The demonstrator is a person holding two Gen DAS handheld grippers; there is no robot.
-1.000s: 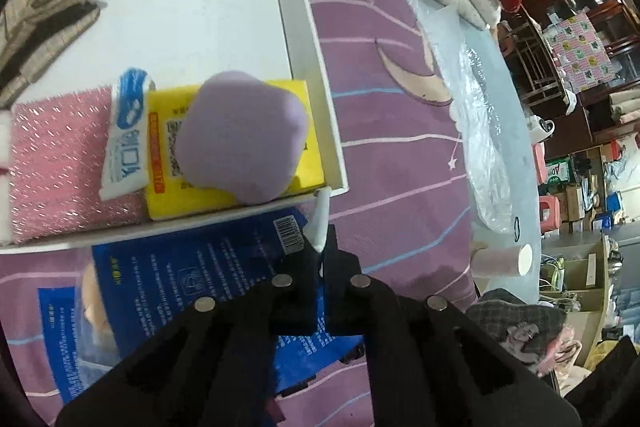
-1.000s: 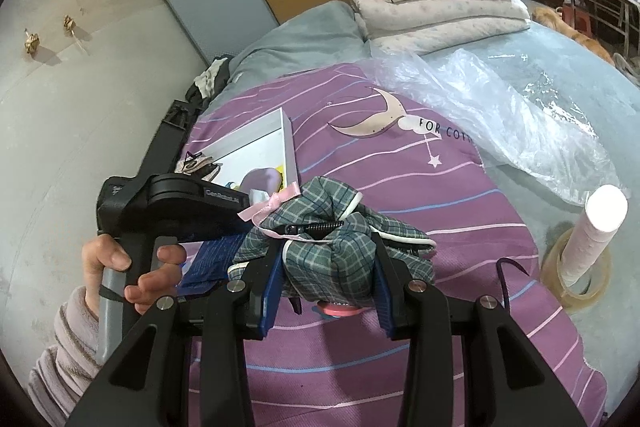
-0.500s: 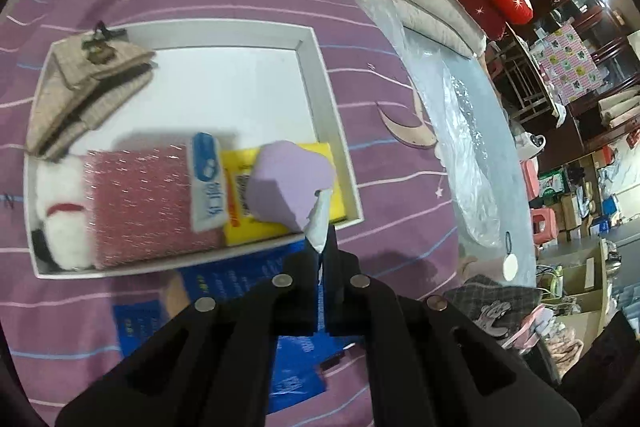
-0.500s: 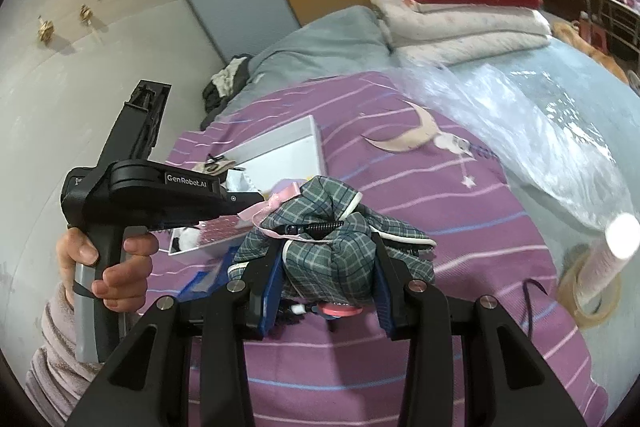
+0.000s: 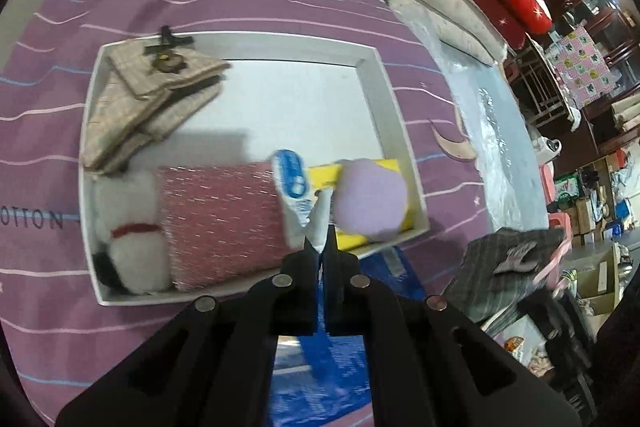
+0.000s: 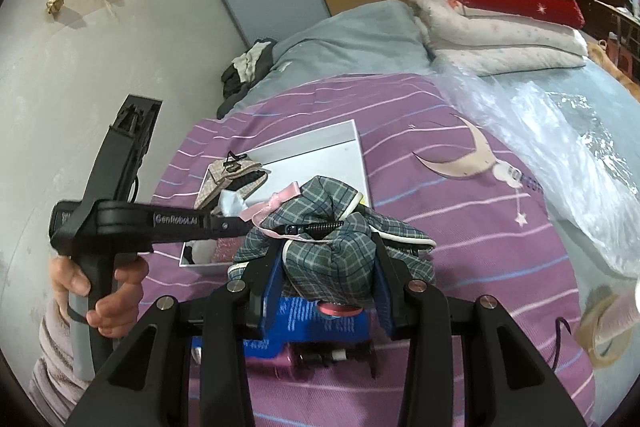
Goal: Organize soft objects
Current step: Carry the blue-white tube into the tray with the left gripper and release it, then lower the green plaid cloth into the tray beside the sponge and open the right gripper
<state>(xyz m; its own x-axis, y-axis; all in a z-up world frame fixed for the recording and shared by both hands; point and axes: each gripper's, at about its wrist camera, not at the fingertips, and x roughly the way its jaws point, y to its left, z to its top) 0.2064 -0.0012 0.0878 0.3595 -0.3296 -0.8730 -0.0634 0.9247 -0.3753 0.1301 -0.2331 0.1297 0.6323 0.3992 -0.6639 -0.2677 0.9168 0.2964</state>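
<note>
A white tray (image 5: 384, 87) lies on the purple striped bedspread. It holds a beige plaid pouch (image 5: 156, 95), a white plush (image 5: 130, 227), a pink sponge (image 5: 224, 219), a blue-and-white packet (image 5: 292, 187), a yellow sponge (image 5: 388, 165) and a round lilac pad (image 5: 370, 199). My left gripper (image 5: 322, 247) hangs over the tray's near edge, shut on a thin white scrap (image 5: 322, 219). My right gripper (image 6: 326, 275) is shut on a green plaid pouch (image 6: 332, 255) with a pink bow, held above the bed just short of the tray (image 6: 320, 147). That pouch (image 5: 508, 267) also shows at the right of the left wrist view.
A blue printed package (image 6: 320, 323) lies on the bedspread under both grippers. Crumpled clear plastic (image 6: 560, 163) and folded red and white blankets (image 6: 500, 7) are to the right and behind. A tape roll (image 6: 604, 327) sits at the right edge. A person's hand (image 6: 100, 299) grips the left tool.
The left gripper drew back and rose, so the whole tray now shows. The right gripper carried the plaid pouch closer to the tray, and it has entered the left wrist view.
</note>
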